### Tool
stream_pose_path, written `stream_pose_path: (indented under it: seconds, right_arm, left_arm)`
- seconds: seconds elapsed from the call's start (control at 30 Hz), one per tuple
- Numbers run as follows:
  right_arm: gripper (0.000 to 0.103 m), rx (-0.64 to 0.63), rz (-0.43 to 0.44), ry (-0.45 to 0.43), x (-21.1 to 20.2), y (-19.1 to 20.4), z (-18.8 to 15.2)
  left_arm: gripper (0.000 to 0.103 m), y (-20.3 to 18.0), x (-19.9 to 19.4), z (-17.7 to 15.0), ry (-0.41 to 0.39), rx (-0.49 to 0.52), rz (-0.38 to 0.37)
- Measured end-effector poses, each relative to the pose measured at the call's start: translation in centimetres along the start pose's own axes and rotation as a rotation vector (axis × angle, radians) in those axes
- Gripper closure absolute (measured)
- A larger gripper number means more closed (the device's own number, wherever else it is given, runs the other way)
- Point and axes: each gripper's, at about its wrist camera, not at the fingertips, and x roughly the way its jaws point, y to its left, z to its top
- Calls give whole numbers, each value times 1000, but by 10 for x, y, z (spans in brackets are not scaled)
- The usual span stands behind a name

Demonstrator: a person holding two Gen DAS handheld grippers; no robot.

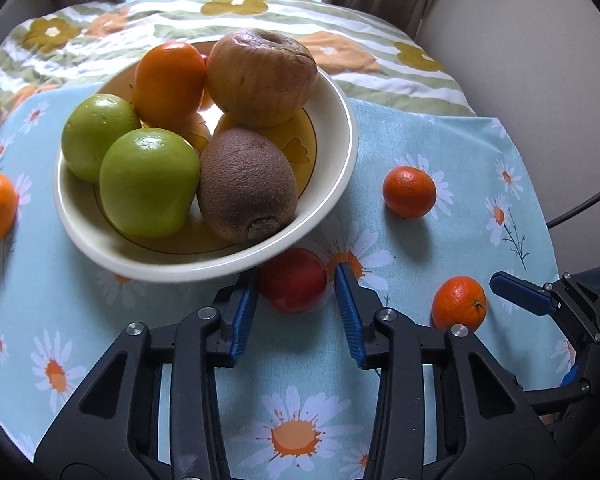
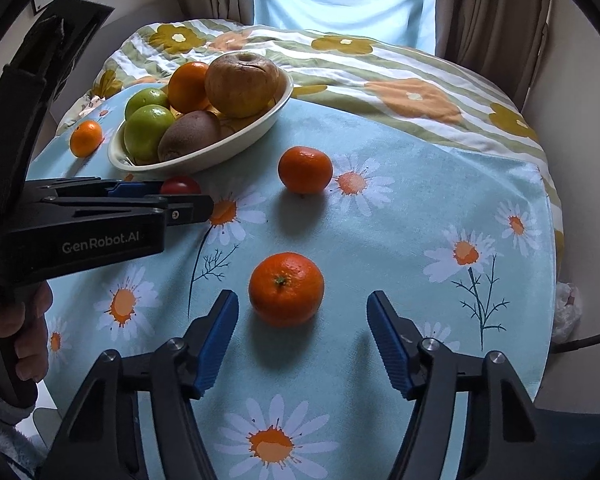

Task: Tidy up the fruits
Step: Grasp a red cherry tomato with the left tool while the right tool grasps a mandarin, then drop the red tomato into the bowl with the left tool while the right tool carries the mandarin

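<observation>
On blue daisy cloth (image 2: 380, 216), near side: both tongs down at loose fruit, bowl (image 1: 340, 128) far-left.
L wrist view alone showed the red fruit (image 1: 294, 280) w/ L gripper (image 1: 296, 284) pads at both its sides, pinching it just near of the bowl rim; R view caught only its top behind that tong. R gripper (image 2: 302, 312) spread, pads clear of the mandarin (image 2: 286, 289) lying btw them. 2nd mandarin (image 2: 305, 169) farther back, 3rd (image 2: 85, 138) left of bowl.
</observation>
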Motion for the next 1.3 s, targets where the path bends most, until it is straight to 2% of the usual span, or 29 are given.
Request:
stream_pose_path:
  seconds: [0.07,0.33,0.6,0.77,0.8,1.07,1.3]
  right_arm:
    - [43,-4,5,0,1,0,1]
    - [54,-10,14,-3,4,3,3]
    - [56,-28,11,-8,5,6,5]
    - [62,-32,14,-11,7,9,7]
    - [66,-33,11,-10,7,10,7]
    - [67,-29,11,-28,-2,13,10]
    - [67,-42,11,-62,-24,20,21]
  left_arm:
    - [65,-1,1,1,0,11,13]
    - [66,3,-1,1,6,15,9]
    - [66,5,-5,-5,12,7,14]
    - [66,8,-8,-9,15,3,19]
    - [66,9,-10,-9,14,1,20]
    - [66,14,-28,-12,-12,-9,17]
    - [66,16,-66,-10,-56,-8,19]
